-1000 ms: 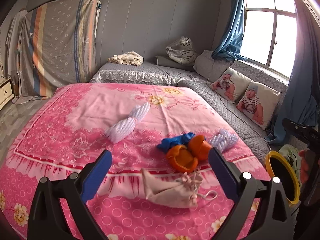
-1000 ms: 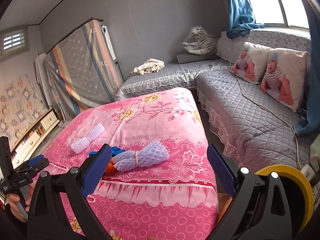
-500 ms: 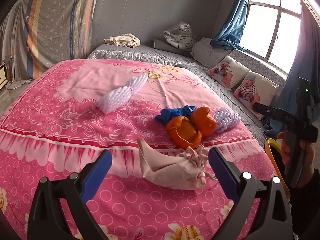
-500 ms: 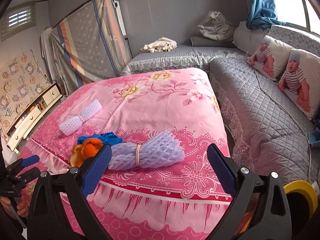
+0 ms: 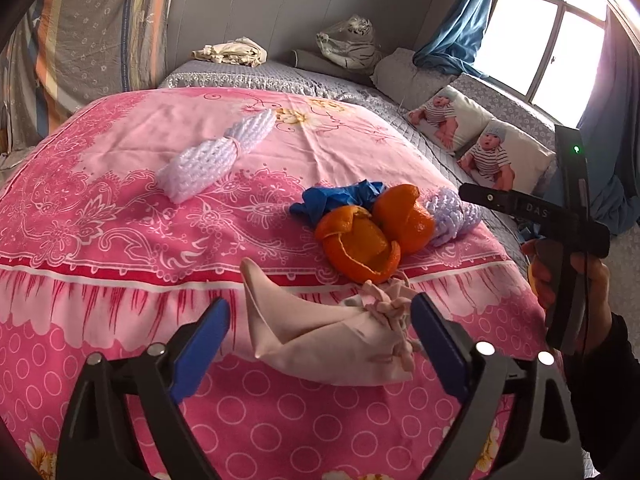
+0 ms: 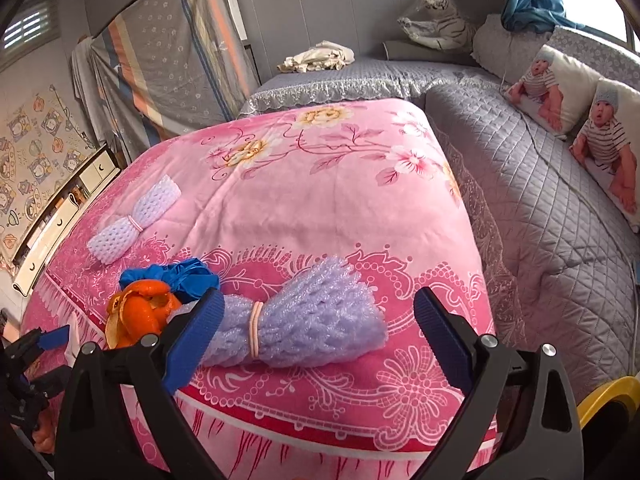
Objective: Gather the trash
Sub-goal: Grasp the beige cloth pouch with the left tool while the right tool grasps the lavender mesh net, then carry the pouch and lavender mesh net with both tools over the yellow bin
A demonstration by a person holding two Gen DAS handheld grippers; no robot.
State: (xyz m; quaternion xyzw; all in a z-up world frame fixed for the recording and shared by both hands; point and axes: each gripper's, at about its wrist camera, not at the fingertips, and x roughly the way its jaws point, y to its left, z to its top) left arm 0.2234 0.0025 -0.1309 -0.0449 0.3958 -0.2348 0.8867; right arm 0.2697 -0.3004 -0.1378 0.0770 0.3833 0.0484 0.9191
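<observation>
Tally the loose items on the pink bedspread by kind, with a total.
Foam nets: 2 (white, purple)
Orange peels: 2
Blue glove: 1
Cloth pouch: 1
Total: 6

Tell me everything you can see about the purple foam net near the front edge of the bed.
The purple foam net is a soft lilac mesh sleeve, cinched near its middle by a pale pink band and flaring at the right end. It lies flat on the pink bedspread, its left end beside the orange peel. The right gripper frames it, pads not touching.
</observation>
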